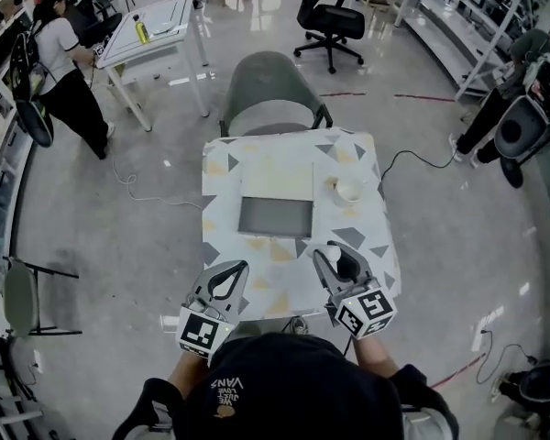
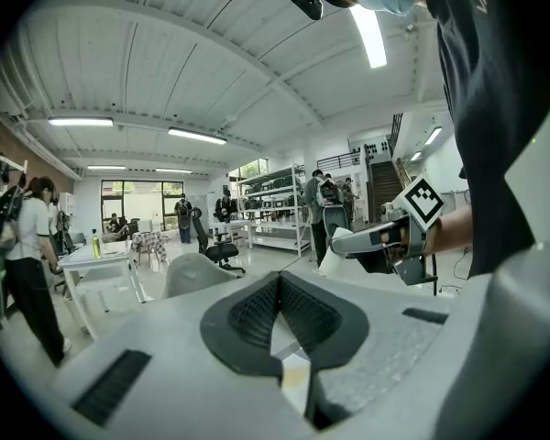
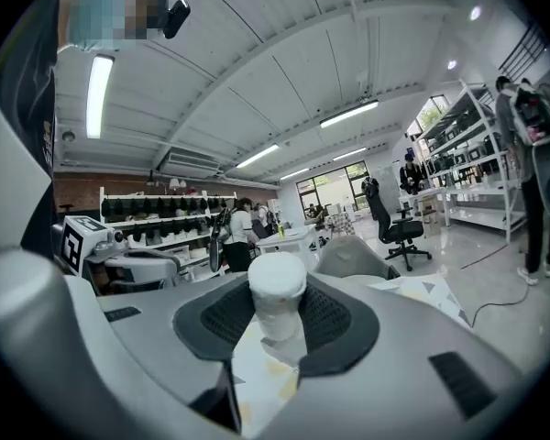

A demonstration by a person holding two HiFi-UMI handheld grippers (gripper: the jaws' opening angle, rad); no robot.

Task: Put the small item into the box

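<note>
Small item [image 3: 277, 287] is clamped in the right tool [image 3: 277, 317] (left tool [image 2: 277, 279] closed, empty), apart from the box [image 1: 275, 217].

This is a big open lab or workshop hall. Beyond the left gripper [image 1: 235, 271] and right gripper [image 1: 335, 260], past the patterned table [image 1: 222, 161], a white workbench [image 1: 156, 26] and a black office chair [image 1: 330, 21] stand on a polished grey floor [image 1: 431, 236]. Far to the right of the right gripper run metal shelving racks [image 1: 467, 16] loaded with equipment, and a cable [image 1: 412, 157] trails across the floor. Well left of the left gripper, a person [image 1: 69, 71] works beside more shelves. Overhead, a white ribbed ceiling [image 2: 211, 53] carries strip lights [image 2: 197, 136].
</note>
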